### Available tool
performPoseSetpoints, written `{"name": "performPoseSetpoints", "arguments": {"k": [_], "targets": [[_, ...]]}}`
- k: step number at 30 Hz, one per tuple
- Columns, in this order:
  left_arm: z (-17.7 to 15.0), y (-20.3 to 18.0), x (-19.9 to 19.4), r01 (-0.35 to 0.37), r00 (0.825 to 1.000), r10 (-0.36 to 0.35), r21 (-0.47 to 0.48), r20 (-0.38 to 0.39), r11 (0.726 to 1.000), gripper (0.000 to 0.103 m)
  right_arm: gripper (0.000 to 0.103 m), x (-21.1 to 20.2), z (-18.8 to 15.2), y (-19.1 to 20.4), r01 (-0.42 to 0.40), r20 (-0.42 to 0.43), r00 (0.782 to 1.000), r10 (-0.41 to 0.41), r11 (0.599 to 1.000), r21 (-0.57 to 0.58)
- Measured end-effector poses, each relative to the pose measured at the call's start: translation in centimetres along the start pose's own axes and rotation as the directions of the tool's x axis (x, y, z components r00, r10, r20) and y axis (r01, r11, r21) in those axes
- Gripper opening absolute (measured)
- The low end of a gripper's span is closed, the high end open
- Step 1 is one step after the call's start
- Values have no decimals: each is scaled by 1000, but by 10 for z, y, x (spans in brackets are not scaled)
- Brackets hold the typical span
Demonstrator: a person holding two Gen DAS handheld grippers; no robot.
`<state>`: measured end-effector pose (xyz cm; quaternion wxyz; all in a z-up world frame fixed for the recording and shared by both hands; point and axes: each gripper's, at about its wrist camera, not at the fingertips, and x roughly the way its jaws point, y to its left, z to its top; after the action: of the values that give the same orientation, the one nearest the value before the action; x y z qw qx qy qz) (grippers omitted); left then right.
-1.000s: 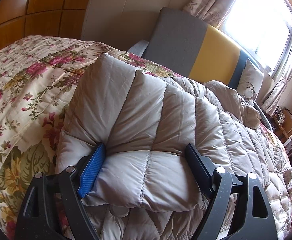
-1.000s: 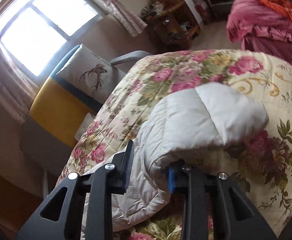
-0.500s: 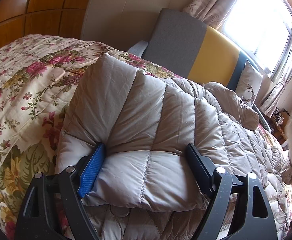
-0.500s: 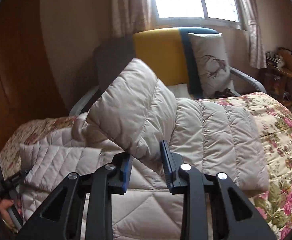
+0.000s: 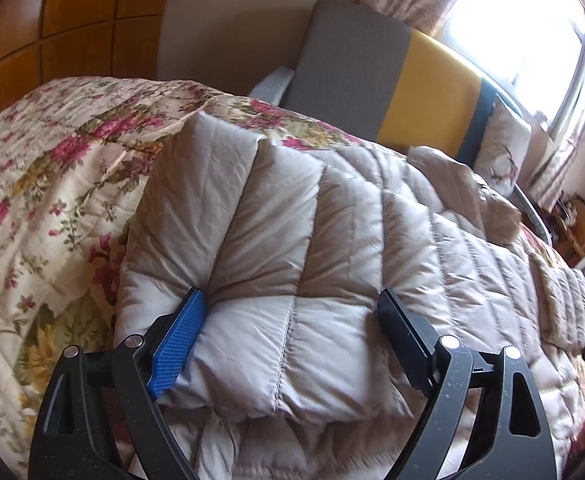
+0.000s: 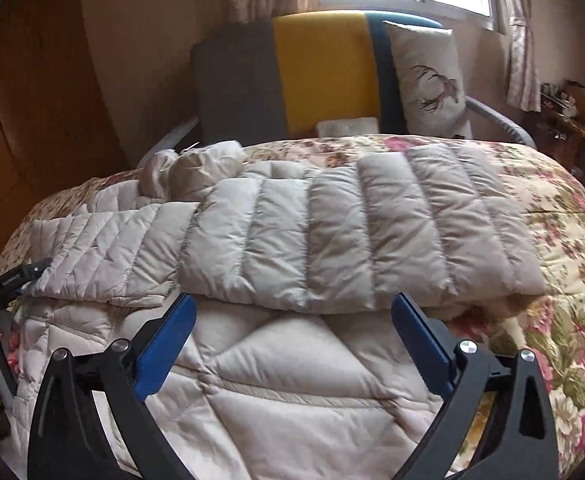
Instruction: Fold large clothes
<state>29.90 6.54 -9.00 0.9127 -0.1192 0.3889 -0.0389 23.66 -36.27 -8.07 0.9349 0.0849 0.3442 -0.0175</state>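
A large beige quilted down coat (image 5: 332, 248) lies spread on the floral bedspread (image 5: 44, 184). My left gripper (image 5: 288, 320) is open, its fingers straddling the end of a folded-over sleeve without pinching it. In the right wrist view the coat (image 6: 332, 240) has its other sleeve laid across the body. My right gripper (image 6: 292, 320) is open and empty just in front of that sleeve's edge. The left gripper (image 6: 0, 280) shows at the far left edge there.
A grey, yellow and blue chair (image 6: 292, 76) with a deer-print cushion (image 6: 428, 76) stands behind the bed under the window. A wooden wardrobe (image 5: 72, 20) is on the left. A cluttered wooden shelf (image 6: 572, 116) stands at the right.
My right gripper carried the sleeve up and over, laid it across the coat's body, then opened and let it go. My left gripper has stayed in place, open.
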Motion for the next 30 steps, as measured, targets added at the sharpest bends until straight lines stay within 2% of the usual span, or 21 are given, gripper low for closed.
{"name": "performPoseSetpoints", "arguments": {"k": [2,5,7,9,11,14,17,18,20,21,23,25,26,27,28,30], "targets": [[5,-5,-19,21,999,-21,4,28,1000,86,101,-12,-8,-12,74,33,997,-75,997,23],[16,-21,-62,35,990,-35,2,134,999,86,101,-13,-20,-32,137,29,990,-140,987,85],[20,-36,-78,78,982,-79,11,174,997,86,101,-3,-26,-46,121,-17,993,-120,981,152],[21,-62,-86,155,973,-160,40,169,987,86,101,7,-27,-56,101,-59,994,-91,973,207],[19,-94,-80,225,967,-233,82,105,971,86,101,7,-28,-64,86,-72,995,-71,967,242],[10,-147,-58,356,934,-356,100,-19,929,84,101,5,-29,-67,69,-65,996,-54,966,250],[-1,-198,-23,440,892,-425,79,-153,895,70,101,5,-30,-71,47,-55,998,-34,963,266],[-5,-216,-8,464,872,-443,62,-208,884,67,101,4,-31,-72,39,-51,998,-26,962,270],[-12,-240,18,478,844,-453,19,-288,878,67,101,6,-31,-72,29,-43,999,-18,961,276],[-15,-248,26,473,840,-447,12,-309,881,67,101,6,-32,-72,25,-40,999,-15,960,278],[-22,-264,45,431,851,-397,24,-344,902,67,101,6,-33,-72,20,-36,999,-10,960,281],[-29,-274,62,406,851,-357,50,-385,913,65,101,5,-33,-73,14,-29,1000,-6,959,284],[-32,-273,67,392,855,-342,53,-390,918,58,101,5,-34,-73,11,-27,1000,-3,958,285],[-34,-273,74,377,859,-330,47,-392,925,44,101,5,-34,-73,10,-27,1000,-3,958,286],[-36,-274,77,379,856,-335,37,-394,925,32,101,5,-33,-73,11,-28,1000,-3,958,285],[-36,-274,74,395,852,-360,16,-380,919,17,101,5,-34,-72,11,-28,1000,-3,959,284]]}}
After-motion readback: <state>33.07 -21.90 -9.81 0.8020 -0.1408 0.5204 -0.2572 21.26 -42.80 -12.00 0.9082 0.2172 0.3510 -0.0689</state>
